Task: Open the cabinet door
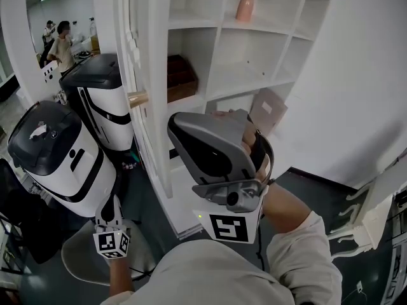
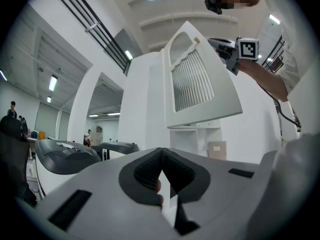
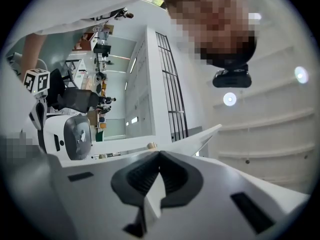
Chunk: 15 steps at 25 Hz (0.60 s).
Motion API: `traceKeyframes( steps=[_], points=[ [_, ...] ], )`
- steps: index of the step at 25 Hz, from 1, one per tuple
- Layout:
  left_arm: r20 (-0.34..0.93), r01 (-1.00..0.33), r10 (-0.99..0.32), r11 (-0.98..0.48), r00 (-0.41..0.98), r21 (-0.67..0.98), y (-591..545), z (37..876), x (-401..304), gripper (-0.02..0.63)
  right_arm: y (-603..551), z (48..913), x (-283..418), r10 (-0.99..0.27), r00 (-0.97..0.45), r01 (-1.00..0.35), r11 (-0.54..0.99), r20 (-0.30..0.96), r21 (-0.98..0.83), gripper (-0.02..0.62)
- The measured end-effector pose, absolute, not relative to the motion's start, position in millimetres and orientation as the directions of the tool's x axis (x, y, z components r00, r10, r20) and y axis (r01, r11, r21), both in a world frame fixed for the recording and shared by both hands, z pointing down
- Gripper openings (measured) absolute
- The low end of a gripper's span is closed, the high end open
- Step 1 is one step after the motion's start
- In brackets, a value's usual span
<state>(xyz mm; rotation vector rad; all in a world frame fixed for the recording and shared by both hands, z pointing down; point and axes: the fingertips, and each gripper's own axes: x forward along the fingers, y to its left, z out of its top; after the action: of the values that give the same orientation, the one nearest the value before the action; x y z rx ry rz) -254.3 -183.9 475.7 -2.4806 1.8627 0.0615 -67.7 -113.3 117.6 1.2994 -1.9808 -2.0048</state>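
Pinched fully together on nothing at the right gripper (image 3: 160, 156), tips just behind the cabinet door (image 1: 159, 107) near its knob (image 1: 137, 98). Likewise closed and empty at the left gripper (image 2: 162, 151). Already swung clear of the shelves (image 1: 254, 75), left of centre; probably only widening left.

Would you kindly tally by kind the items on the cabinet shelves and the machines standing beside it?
Pink vase: 1
Dark brown box: 1
Cardboard box: 1
Black-and-white machines: 2
Total: 5
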Motion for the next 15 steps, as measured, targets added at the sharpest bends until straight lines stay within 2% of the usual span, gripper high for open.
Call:
traceKeyframes(
  steps=[15],
  points=[
    [-0.054,-0.951,-0.949,-0.309,0.31,-0.022,-199.1,470.3,-230.6,-0.002,-166.4,117.9,21.1,-0.699,-0.512,-0.687,-0.016,-0.499,0.727,0.005]
  ],
)
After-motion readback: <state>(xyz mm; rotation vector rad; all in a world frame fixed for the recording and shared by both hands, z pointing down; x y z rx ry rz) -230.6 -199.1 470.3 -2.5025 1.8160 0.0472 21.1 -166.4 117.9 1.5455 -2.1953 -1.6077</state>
